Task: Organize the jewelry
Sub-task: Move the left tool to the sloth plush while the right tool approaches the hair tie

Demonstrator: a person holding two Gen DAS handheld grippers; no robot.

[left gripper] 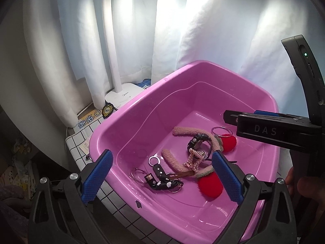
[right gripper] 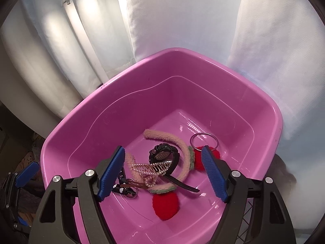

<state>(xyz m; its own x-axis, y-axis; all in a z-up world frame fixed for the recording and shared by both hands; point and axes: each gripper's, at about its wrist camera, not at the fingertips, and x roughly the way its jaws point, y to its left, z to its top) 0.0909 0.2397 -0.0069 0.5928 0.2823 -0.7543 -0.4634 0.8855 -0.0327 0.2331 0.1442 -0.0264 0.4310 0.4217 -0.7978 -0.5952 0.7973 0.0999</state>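
Both hand-held grippers, left (left gripper: 161,175) and right (right gripper: 163,172), hover spread wide above the pink basin (right gripper: 113,109); inside lie a fuzzy headband (right gripper: 172,137), a black watch (right gripper: 163,155) and, at two o'clock, a metal ring (right gripper: 203,141).

One basin (right gripper: 130,93), two pompoms (right gripper: 165,205), one watch (right gripper: 162,155)

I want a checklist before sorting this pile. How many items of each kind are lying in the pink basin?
In the pink basin:
Fuzzy headband with red pompoms: 1
Black watch: 1
Pearl hair claw: 1
Black keychain strap with white flowers: 1
Loose metal rings: 2
Total: 6; anything buried underneath cannot be counted.
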